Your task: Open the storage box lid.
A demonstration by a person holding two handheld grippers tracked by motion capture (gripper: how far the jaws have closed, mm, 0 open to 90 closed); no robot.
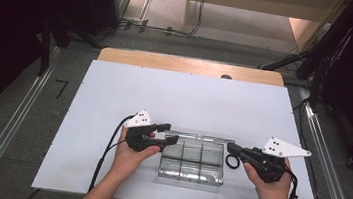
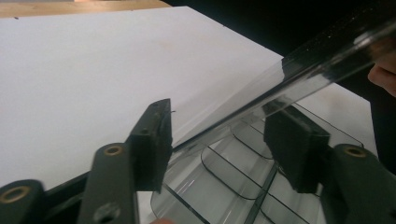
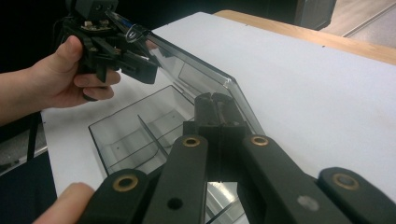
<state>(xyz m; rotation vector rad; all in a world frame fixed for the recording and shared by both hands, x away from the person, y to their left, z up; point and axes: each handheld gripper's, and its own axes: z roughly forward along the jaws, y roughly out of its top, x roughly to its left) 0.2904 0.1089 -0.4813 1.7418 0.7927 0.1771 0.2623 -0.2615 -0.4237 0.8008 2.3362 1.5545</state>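
While your left gripper [image 2: 217, 135] jaws straddle the clear box's [image 1: 191, 162] raised lid [image 2: 280, 93] half-closed, ungripped, it could drop; your right gripper's [image 3: 215, 108] jaws are shut, empty.

We are looking at a white table [image 1: 113, 102] with a wooden strip [image 1: 188, 64] running along its far edge. Lying directly on it, near the front edge, is a clear plastic compartment box [image 1: 191, 169], dividers showing inside. A black ring [image 1: 232, 161] is lying just beside the box's right end.
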